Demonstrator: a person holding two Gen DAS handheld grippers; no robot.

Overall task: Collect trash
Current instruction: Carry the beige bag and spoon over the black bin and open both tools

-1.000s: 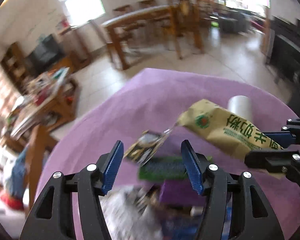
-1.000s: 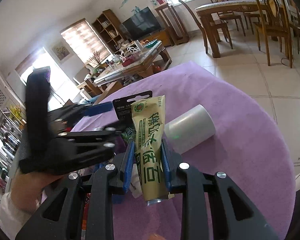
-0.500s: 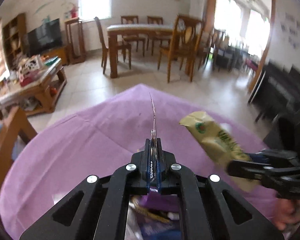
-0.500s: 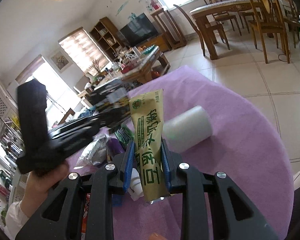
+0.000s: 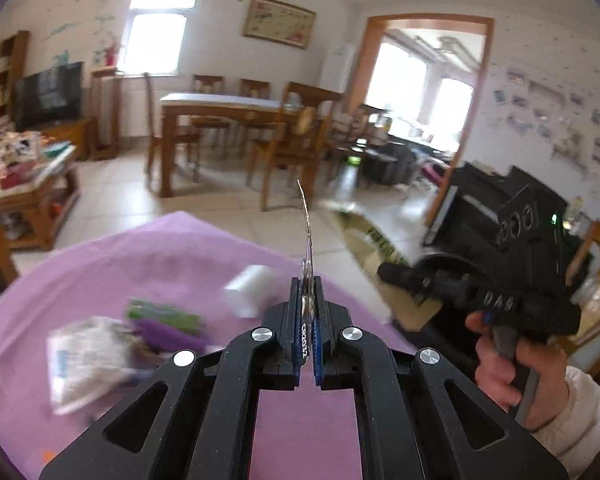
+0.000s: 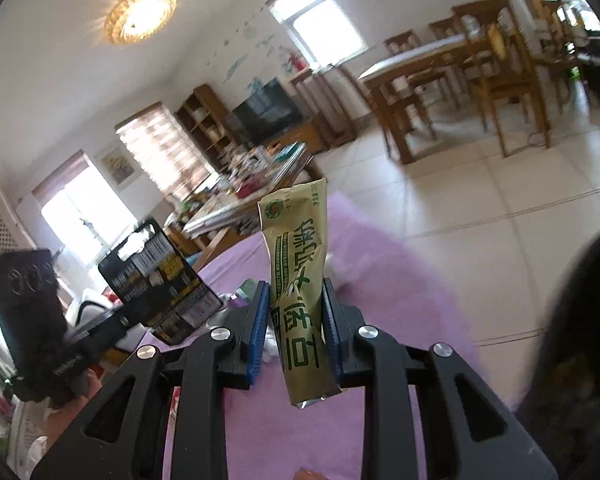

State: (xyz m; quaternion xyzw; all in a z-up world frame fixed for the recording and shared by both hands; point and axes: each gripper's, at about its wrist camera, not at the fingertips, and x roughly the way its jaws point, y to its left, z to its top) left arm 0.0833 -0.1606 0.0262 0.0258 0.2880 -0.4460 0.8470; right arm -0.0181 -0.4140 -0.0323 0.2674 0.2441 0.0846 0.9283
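My left gripper (image 5: 307, 312) is shut on a flat black battery card (image 5: 307, 240), seen edge-on and held above the purple table (image 5: 148, 256). The card's printed face shows in the right wrist view (image 6: 160, 284). My right gripper (image 6: 294, 312) is shut on a tan snack wrapper (image 6: 300, 276) with green writing, held upright above the table; it shows blurred in the left wrist view (image 5: 372, 240). On the table lie a white roll (image 5: 250, 290), a green packet (image 5: 164, 314), a purple wrapper (image 5: 168, 332) and a crumpled silvery bag (image 5: 84, 364).
The purple cloth (image 6: 400, 280) covers a round table with tiled floor beyond. A wooden dining table with chairs (image 5: 228, 116) stands farther off. A cluttered coffee table (image 5: 24, 176) is at left. A dark object (image 6: 572, 352) fills the right edge of the right wrist view.
The left gripper closed on the card and lifted it off the table. Both grippers rose and tilted up, the right one carrying the tan wrapper away to the right.
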